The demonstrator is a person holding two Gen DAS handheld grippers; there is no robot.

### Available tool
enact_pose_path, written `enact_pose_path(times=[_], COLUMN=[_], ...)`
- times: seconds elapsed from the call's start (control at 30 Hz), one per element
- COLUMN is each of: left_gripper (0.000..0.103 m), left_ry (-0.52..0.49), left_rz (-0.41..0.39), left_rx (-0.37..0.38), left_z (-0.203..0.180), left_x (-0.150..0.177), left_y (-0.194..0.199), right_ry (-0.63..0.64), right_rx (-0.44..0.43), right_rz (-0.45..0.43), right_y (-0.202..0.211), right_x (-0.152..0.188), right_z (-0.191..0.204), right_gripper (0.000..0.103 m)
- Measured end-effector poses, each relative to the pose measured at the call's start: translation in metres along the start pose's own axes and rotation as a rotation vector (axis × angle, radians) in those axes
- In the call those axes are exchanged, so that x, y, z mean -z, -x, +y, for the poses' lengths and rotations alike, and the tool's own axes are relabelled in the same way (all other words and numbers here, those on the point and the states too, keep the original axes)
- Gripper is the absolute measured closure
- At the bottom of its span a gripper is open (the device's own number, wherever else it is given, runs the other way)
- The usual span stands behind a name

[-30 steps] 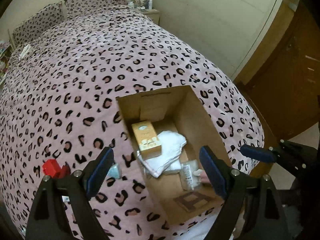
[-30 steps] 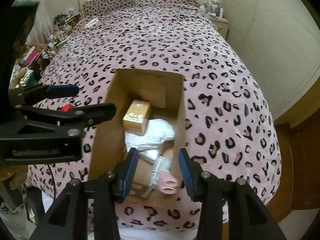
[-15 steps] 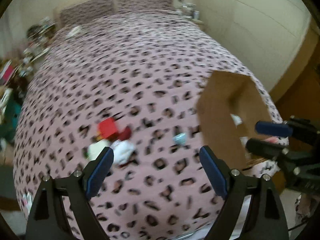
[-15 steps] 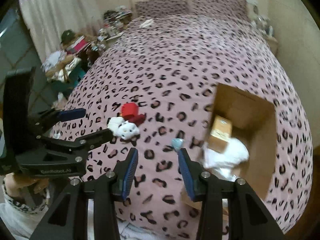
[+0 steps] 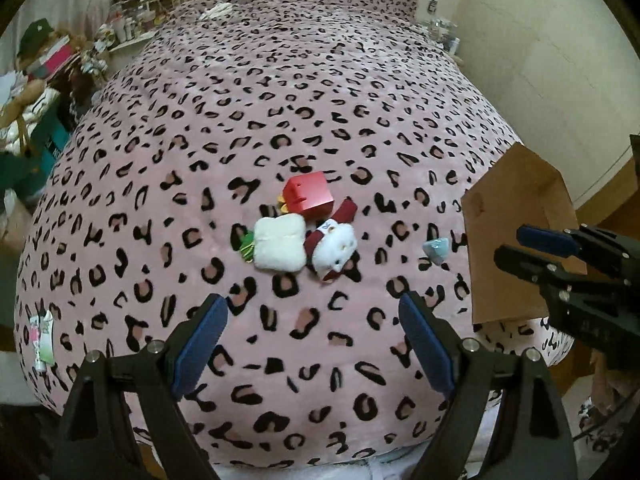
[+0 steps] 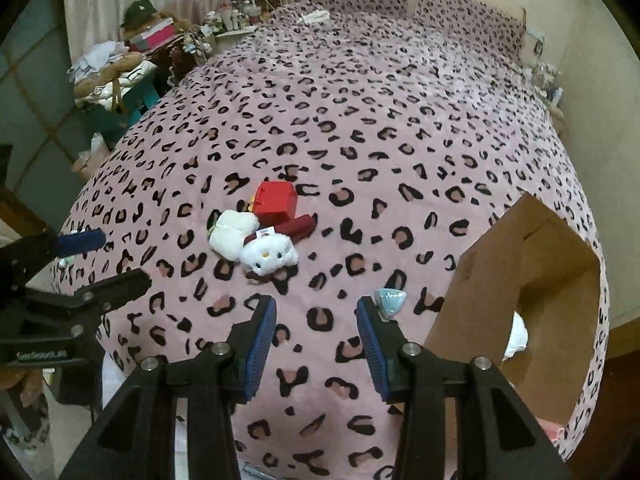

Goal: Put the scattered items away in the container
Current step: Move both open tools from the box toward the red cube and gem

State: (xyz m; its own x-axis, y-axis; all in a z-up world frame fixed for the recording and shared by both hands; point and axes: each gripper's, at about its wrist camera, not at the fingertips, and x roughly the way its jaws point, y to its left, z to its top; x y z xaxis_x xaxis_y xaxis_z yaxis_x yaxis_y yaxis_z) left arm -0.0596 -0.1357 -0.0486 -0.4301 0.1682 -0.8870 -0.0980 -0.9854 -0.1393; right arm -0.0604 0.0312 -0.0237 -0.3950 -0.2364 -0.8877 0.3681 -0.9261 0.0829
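Observation:
A red box (image 5: 309, 195) (image 6: 275, 198), a white plush square (image 5: 279, 242) (image 6: 231, 231) and a white cat plush (image 5: 334, 248) (image 6: 270, 254) lie clustered on the leopard-print bed. A small pale-blue item (image 5: 437, 249) (image 6: 390, 301) lies nearer the open cardboard box (image 5: 516, 236) (image 6: 520, 300) at the right. My left gripper (image 5: 314, 344) is open and empty, hovering in front of the cluster. My right gripper (image 6: 316, 338) is open and empty, between the plush and the blue item; it also shows in the left wrist view (image 5: 532, 246).
The bed's near edge curves below both grippers. Cluttered shelves and bags (image 6: 120, 64) stand left of the bed. A nightstand (image 5: 444, 32) is at the far right by the wall. A small packet (image 5: 42, 336) lies at the bed's left edge.
Both grippers have swung left, from above the cardboard box to facing the scattered items on the bed. The box now sits at the right edge of both views.

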Motion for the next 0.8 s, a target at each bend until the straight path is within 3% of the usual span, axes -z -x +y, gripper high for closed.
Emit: enact_pose_path(times=[0.17, 0.23, 0.3, 0.37, 0.4, 0.47, 0.7, 0.8], left_gripper=[0.014, 0.014, 0.014, 0.014, 0.014, 0.014, 0.014, 0.014], left_ry=[0.012, 0.014, 0.013, 0.010, 0.008, 0.006, 0.029, 0.045], left_rz=[0.002, 0.002, 0.001, -0.001, -0.002, -0.005, -0.010, -0.005], left_rx=[0.001, 0.007, 0.013, 0.019, 0.020, 0.020, 0.020, 0.013], left_z=[0.005, 0.005, 0.004, 0.003, 0.003, 0.002, 0.009, 0.015], left_x=[0.004, 0.004, 0.005, 0.005, 0.005, 0.005, 0.006, 0.008], left_y=[-0.003, -0.004, -0.004, -0.003, -0.003, -0.001, -0.001, -0.004], right_ry=[0.024, 0.040, 0.052, 0.051, 0.055, 0.052, -0.036, -0.091], right_rx=[0.008, 0.019, 0.014, -0.006, -0.021, -0.078, -0.254, -0.335], right_rz=[-0.013, 0.003, 0.022, 0.026, 0.030, 0.043, -0.069, -0.012], right_y=[-0.001, -0.005, -0.009, -0.012, -0.014, -0.017, -0.004, -0.013], right_x=[-0.003, -0.004, -0.004, -0.002, -0.002, -0.001, -0.002, -0.004], right_z=[0.005, 0.009, 0.013, 0.015, 0.017, 0.017, 0.004, -0.003], right_gripper=[0.060, 0.056, 0.042, 0.037, 0.018, 0.000, 0.000, 0.000])
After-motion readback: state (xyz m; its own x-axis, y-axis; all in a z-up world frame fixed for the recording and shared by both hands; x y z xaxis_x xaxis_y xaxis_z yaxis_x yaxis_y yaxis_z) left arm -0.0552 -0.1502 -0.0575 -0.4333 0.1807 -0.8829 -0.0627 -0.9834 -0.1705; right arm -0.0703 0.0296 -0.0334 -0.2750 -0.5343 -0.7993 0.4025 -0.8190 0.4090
